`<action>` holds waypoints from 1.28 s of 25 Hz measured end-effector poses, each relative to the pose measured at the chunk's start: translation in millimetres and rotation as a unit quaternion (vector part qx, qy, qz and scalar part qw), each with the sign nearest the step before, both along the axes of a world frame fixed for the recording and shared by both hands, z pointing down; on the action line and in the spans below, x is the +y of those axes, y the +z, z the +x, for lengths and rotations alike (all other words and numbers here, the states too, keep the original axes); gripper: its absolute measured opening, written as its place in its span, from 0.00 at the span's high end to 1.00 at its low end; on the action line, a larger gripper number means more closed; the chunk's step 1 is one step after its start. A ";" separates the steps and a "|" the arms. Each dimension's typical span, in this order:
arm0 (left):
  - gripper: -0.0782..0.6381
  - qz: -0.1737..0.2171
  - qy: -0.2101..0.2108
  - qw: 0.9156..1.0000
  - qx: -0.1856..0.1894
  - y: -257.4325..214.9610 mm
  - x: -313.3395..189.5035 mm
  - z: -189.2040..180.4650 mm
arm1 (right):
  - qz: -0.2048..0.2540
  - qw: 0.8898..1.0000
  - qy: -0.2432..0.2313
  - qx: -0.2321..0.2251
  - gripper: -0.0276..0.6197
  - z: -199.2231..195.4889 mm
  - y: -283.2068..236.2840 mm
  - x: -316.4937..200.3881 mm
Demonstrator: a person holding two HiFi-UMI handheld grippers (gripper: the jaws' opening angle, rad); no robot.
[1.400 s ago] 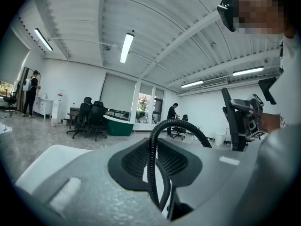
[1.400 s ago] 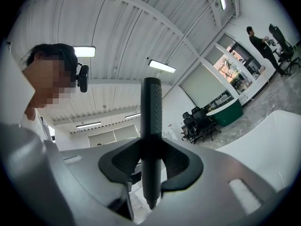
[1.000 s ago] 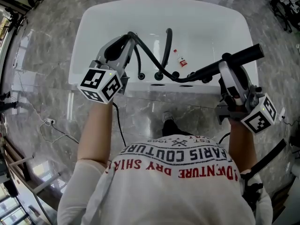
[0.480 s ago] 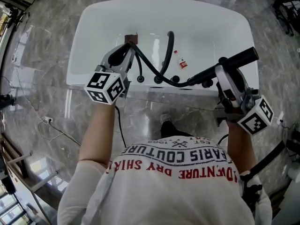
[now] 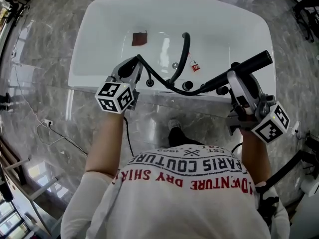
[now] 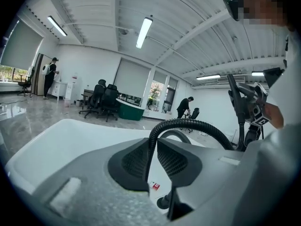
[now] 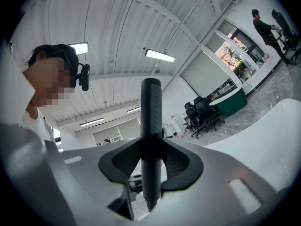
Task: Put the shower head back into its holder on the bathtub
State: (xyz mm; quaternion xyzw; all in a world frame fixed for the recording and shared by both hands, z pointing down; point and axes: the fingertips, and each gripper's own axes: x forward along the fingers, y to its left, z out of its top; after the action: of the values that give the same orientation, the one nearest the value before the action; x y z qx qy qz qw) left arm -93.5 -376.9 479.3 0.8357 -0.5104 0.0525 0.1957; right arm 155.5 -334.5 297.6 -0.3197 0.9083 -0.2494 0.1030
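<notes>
In the head view the white bathtub [image 5: 84, 39] lies ahead of me. A black stick-shaped shower head [image 5: 249, 64] slants over its near right rim, and my right gripper [image 5: 233, 76] is shut on its handle. From the handle a black hose [image 5: 159, 73] sags past the black knobs [image 5: 188, 85] on the near rim and rises to my left gripper [image 5: 135, 66], which is shut on it. The left gripper view has the hose [image 6: 197, 124] pinched between the pads [image 6: 136, 161] and arching right. The handle [image 7: 151, 126] stands upright between the jaws in the right gripper view. I cannot tell which fitting is the holder.
A curved black spout [image 5: 185, 46] rises from the near rim. A brown square [image 5: 139, 38] and a red-and-white tag [image 5: 195, 66] lie inside the tub. A cable [image 5: 50, 128] trails on the marble floor at left. Far off stand office chairs [image 6: 101, 100] and people.
My left gripper has sunk toward the tub's near rim with the hose still in it. The right gripper shifted slightly with the shower head. The brown square has come into view.
</notes>
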 end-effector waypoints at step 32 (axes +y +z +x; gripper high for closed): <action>0.81 -0.184 0.049 0.979 -0.069 175.7 78.4 24.3 | -0.021 0.999 -0.040 0.009 0.74 -27.4 18.3 -7.0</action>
State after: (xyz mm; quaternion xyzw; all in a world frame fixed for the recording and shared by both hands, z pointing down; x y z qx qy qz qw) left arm -69.2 -298.5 655.0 0.8036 -0.4627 0.2129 0.3079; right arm 128.1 -341.5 315.9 -0.2875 0.9157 -0.2696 0.0780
